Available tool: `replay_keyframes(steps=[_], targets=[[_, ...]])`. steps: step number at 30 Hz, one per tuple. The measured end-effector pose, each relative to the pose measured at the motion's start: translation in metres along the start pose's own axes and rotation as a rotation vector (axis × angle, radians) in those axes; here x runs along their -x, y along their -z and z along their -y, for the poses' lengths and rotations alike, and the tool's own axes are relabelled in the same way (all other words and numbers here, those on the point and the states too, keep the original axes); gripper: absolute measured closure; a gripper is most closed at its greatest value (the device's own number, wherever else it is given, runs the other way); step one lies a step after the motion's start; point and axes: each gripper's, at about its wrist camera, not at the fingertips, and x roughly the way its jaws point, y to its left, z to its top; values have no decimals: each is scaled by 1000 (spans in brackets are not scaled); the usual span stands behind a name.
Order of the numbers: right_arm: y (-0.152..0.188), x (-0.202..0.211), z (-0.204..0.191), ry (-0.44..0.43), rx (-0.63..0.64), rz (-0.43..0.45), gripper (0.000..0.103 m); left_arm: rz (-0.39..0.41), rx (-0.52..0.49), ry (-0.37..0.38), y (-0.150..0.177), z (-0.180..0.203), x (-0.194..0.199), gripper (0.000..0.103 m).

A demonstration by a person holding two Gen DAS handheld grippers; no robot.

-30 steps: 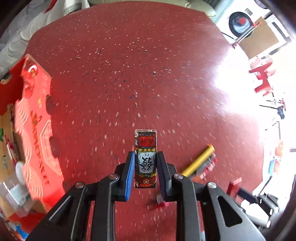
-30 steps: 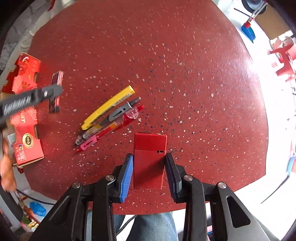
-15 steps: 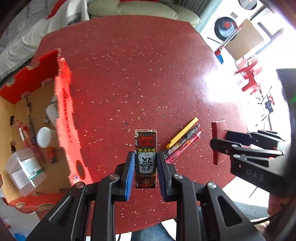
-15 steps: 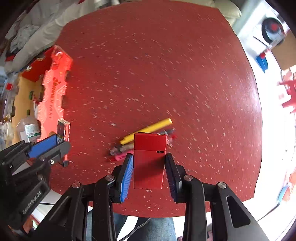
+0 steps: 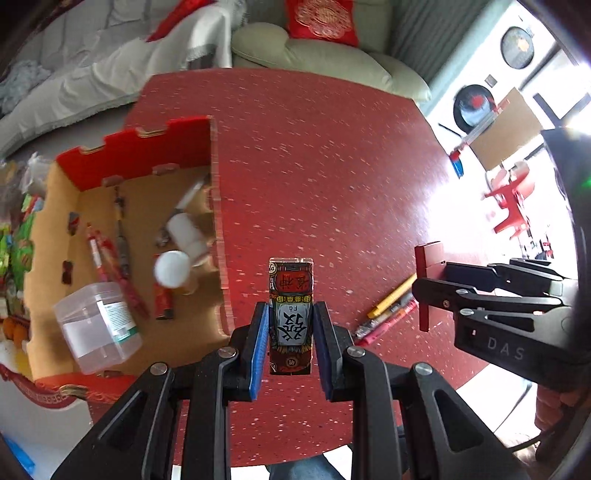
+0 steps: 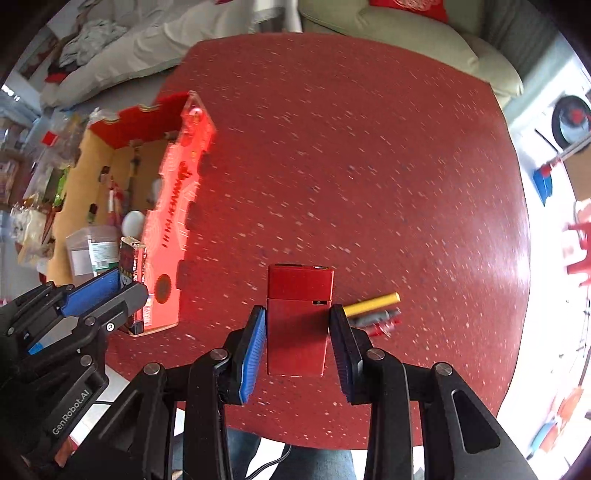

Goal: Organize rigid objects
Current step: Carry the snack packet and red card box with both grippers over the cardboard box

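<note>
My left gripper (image 5: 291,308) is shut on a small patterned case (image 5: 291,314) with Chinese characters, held above the red speckled table (image 5: 314,166), just right of the open red carton (image 5: 215,184). My right gripper (image 6: 298,310) is shut on a plain red case (image 6: 298,314), also off the table. In the left wrist view the right gripper (image 5: 430,277) shows at the right with the red case (image 5: 426,258) edge-on. The right wrist view has the left gripper (image 6: 131,282) at the carton's (image 6: 173,221) near corner. A yellow pen and two others (image 5: 391,308) lie together on the table.
The carton holds a clear plastic jar (image 5: 98,326), white bottles (image 5: 175,271) and several pens (image 5: 110,258). A sofa with a red cushion (image 5: 321,18) stands behind the table. The table's near edge and a person's jeans (image 6: 306,465) are just below the grippers.
Both grippers have risen and shifted left toward the carton, whose inside has come into view. Each still holds its case. The pens have not moved.
</note>
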Motion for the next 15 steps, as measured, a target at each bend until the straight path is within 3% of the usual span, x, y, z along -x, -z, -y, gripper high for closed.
replay_keyframes(steps=[15], targets=[[-16,8,-82,-59,175,34,67,70,175,-73,24,-66,35,77]])
